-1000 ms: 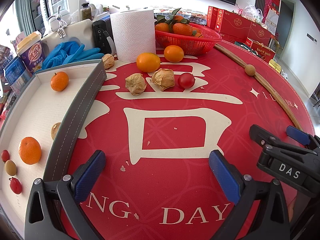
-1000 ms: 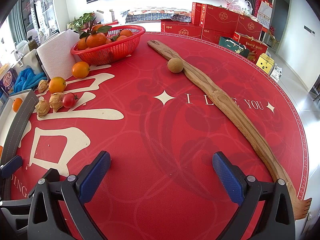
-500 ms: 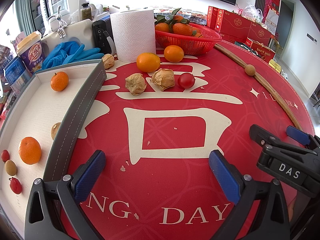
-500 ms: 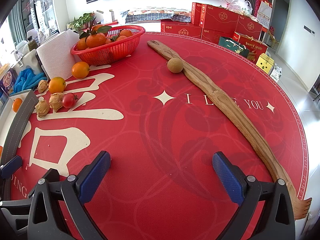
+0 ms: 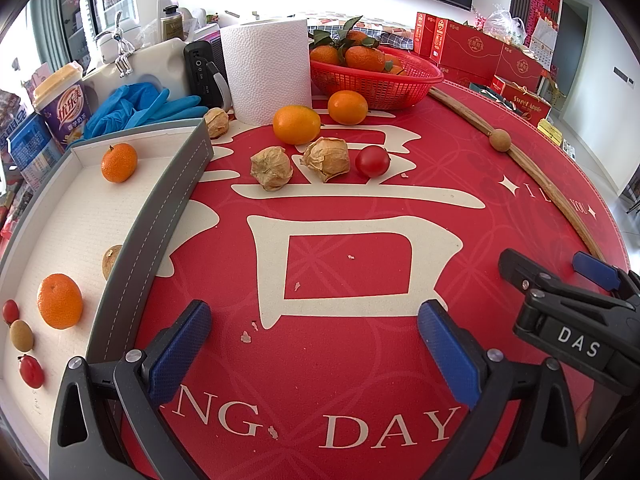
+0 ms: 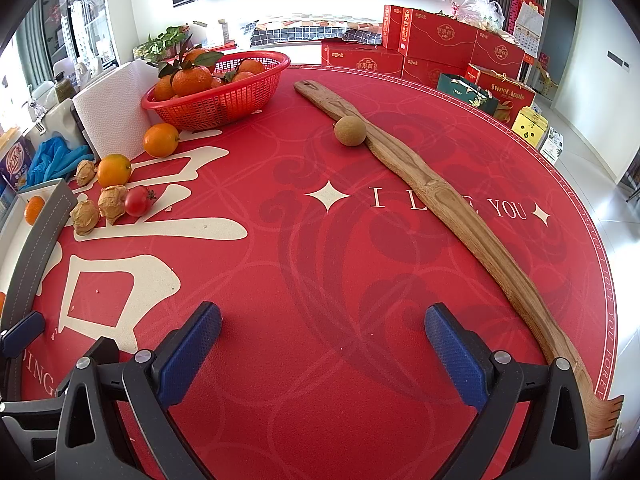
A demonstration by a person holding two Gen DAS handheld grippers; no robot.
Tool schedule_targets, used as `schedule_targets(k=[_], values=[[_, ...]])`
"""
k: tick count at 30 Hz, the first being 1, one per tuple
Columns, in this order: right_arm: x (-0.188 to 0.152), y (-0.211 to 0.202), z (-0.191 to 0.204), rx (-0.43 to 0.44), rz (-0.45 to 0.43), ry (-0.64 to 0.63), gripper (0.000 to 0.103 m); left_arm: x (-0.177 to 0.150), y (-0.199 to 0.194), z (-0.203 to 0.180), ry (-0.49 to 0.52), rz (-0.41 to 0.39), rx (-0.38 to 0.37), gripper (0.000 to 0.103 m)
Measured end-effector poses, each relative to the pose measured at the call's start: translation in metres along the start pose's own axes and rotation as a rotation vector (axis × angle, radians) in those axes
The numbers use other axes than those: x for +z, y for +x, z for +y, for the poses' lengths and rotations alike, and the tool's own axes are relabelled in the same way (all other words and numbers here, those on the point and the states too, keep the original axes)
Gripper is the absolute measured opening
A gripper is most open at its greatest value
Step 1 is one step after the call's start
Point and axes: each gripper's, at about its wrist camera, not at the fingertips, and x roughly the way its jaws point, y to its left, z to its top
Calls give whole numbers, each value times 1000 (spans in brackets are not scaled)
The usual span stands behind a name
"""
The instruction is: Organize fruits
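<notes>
My left gripper (image 5: pixel 314 328) hangs open and empty over the red mat (image 5: pixel 348 276). Far ahead of it lie two oranges (image 5: pixel 297 124) (image 5: pixel 347 107), two husked physalis (image 5: pixel 271 168) (image 5: pixel 326 159), a third physalis (image 5: pixel 216 122) and a cherry tomato (image 5: pixel 372 161). The white tray (image 5: pixel 84 216) with a grey rim on the left holds two oranges (image 5: pixel 119 162) (image 5: pixel 59 301), small tomatoes (image 5: pixel 30 369) and brown fruits (image 5: pixel 21 335). My right gripper (image 6: pixel 323 336) is open and empty too. A brown longan (image 6: pixel 350 131) rests against the wooden stick (image 6: pixel 436 196).
A red basket (image 5: pixel 376 80) of leafy mandarins stands at the back beside a paper towel roll (image 5: pixel 266 70). Blue gloves (image 5: pixel 136 106), a cup (image 5: pixel 64 106) and a black device (image 5: pixel 202 74) crowd the back left. Red gift boxes (image 6: pixel 436 48) sit beyond the table.
</notes>
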Motion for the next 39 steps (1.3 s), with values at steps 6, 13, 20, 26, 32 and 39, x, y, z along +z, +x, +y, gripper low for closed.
schedule_targets(k=[6,13,20,26,32,39], values=[[0,0,0,0,0,0,102,0,0,0,0,0,0,102],[1,0,0,0,0,0,102,0,0,0,0,0,1,103],[3,-1,-2,12,23,-17,102,0,0,0,0,0,0,103],[17,-5,-16,92,5,0,102,0,0,0,-1,0,-1,103],[47,-9,-27,116,-64,14,102,1,-2,3,-4,-4,-11,102],[58,3,14,232,-55,-116,102,-4,-13,16,-6,-16,-29,90]])
